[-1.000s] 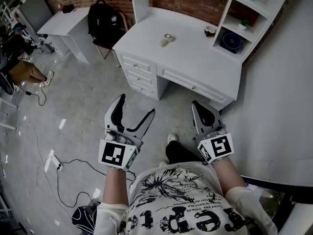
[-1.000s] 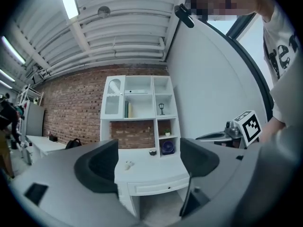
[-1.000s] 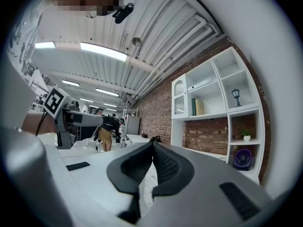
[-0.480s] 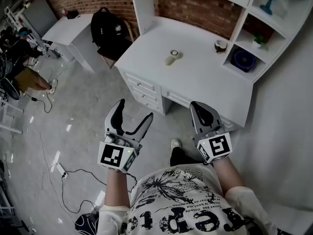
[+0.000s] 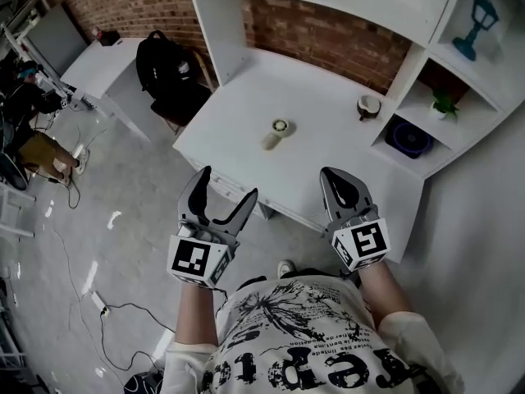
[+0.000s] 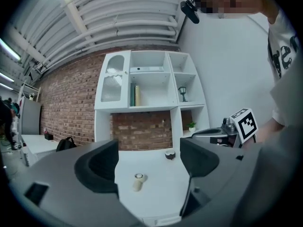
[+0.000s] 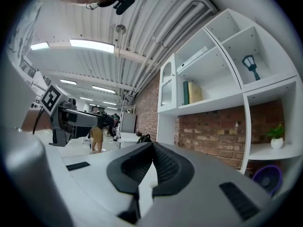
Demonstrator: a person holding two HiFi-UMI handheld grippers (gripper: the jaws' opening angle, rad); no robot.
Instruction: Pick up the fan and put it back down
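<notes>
A small cream hand-held fan (image 5: 276,133) lies on the white desk (image 5: 328,162), near its middle; the left gripper view shows the fan (image 6: 138,181) between and beyond the jaws. My left gripper (image 5: 229,181) hovers open in front of the desk's near edge, well short of the fan and holding nothing. To its right, my right gripper (image 5: 335,173) is shut and empty, its tip over the desk's front edge. In the right gripper view the jaws (image 7: 152,148) meet at their tips with nothing between them.
A small round cup (image 5: 368,106) sits at the desk's back right. The side shelf holds a blue round object (image 5: 408,138), a little plant (image 5: 444,105) and a lamp figurine (image 5: 474,27). A black backpack (image 5: 164,64) rests on a chair left of the desk. Cables trail on the floor (image 5: 98,302).
The person has stepped closer to the desk, so the desk and fan sit nearer and lower in the head view. Both grippers keep the same pose, left open, right shut.
</notes>
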